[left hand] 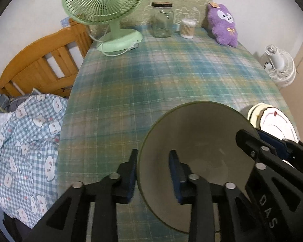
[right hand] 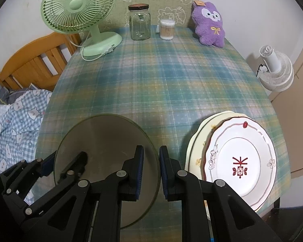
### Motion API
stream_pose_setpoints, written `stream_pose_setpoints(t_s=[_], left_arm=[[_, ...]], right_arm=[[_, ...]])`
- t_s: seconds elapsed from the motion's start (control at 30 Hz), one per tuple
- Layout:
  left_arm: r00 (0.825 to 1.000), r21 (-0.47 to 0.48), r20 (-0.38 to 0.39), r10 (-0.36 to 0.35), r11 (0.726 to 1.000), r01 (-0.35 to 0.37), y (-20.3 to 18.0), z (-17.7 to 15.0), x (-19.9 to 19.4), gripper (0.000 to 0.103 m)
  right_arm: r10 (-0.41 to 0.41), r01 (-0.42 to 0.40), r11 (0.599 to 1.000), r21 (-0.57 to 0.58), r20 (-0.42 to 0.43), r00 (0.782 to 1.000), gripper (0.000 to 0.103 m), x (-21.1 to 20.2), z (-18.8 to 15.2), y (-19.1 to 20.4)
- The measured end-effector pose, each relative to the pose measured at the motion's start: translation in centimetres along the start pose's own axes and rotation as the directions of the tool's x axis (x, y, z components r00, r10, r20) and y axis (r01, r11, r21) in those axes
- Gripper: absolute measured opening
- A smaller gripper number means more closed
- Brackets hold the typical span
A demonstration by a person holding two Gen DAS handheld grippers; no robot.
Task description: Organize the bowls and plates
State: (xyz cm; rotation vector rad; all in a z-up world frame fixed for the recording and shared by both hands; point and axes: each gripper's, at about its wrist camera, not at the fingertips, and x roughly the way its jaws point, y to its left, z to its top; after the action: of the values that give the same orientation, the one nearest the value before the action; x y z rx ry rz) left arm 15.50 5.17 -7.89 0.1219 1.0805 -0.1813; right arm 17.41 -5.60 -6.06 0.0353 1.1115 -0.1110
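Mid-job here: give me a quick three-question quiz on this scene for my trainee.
1. True or false: the right gripper is shut on the bowl rim.
2. Where do the plates lie from the bowl? A) to its right B) to its left C) inside it
3. What stands between the fan and the swabs?
Key: 1 true; 2 A; 3 the jar.
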Motion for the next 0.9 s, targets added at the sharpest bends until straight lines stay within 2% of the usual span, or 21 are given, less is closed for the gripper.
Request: stream_pose_setpoints(t_s=[0.07, 0.1, 0.13, 0.17, 0.23, 0.27, 0.3, 0.47, 0.9], left_arm=[[1.0, 0.01, 0.008, 0.003, 1.0, -0.003, -0.1, 0.1, -0.2, 0.041], [1.0, 0.013, 0.012, 0.003, 1.0, -0.003, -0.1, 0.2, -0.2, 0.047], [1.0, 0.011, 0.014, 0.007, 1.0, -0.007, 0.0, 0.3, -0.3, 0.057], [1.0, 0.006, 0.016, 0.009, 1.0, -0.009, 0.1, 0.3, -0.4, 0.061], [1.0, -0.004, 0.021, -0.004, 1.0, 0.004, 0.4, 0.4, -0.4, 0.068], [1.0, -0.007, 0.02, -0.008, 1.0, 0.008, 0.5, 0.4, -0.4, 0.068], [1.0, -0.008, 0.016, -0.01, 1.0, 0.01, 0.7, 0.5, -0.3, 0.071], [0.999, -0.016, 0.015, -0.049, 0.999, 0.049, 1.1, 0.6, 0.2, 0.074], [0.998, -0.054, -0.044, -0.054, 0.997, 0.052, 1.2, 0.1, 2.6, 0.073]], right_arm=[[0.0, 0.0, 1.0, 0.001, -0.008, 1.0, 0.02, 0.0, 0.1, -0.1], [0.001, -0.001, 1.0, 0.004, -0.014, 1.0, 0.021, 0.1, 0.1, -0.1], [0.0, 0.0, 1.0, 0.006, -0.016, 1.0, 0.022, 0.1, 0.2, -0.2], [-0.003, 0.003, 1.0, 0.007, -0.015, 1.0, 0.027, 0.0, 0.3, -0.3], [-0.004, 0.004, 1.0, 0.01, -0.012, 1.0, 0.047, 0.0, 0.4, -0.5], [0.005, -0.005, 1.0, 0.015, -0.008, 1.0, 0.061, -0.1, 0.5, -0.6], [0.005, -0.005, 1.0, 0.018, 0.0, 1.0, 0.066, -0.2, 0.4, -0.7], [-0.004, 0.005, 0.999, 0.033, -0.019, 1.0, 0.066, 0.6, 0.6, -1.0], [0.044, -0.039, 0.997, 0.059, -0.091, 0.995, 0.066, 3.7, 0.5, -0.8]])
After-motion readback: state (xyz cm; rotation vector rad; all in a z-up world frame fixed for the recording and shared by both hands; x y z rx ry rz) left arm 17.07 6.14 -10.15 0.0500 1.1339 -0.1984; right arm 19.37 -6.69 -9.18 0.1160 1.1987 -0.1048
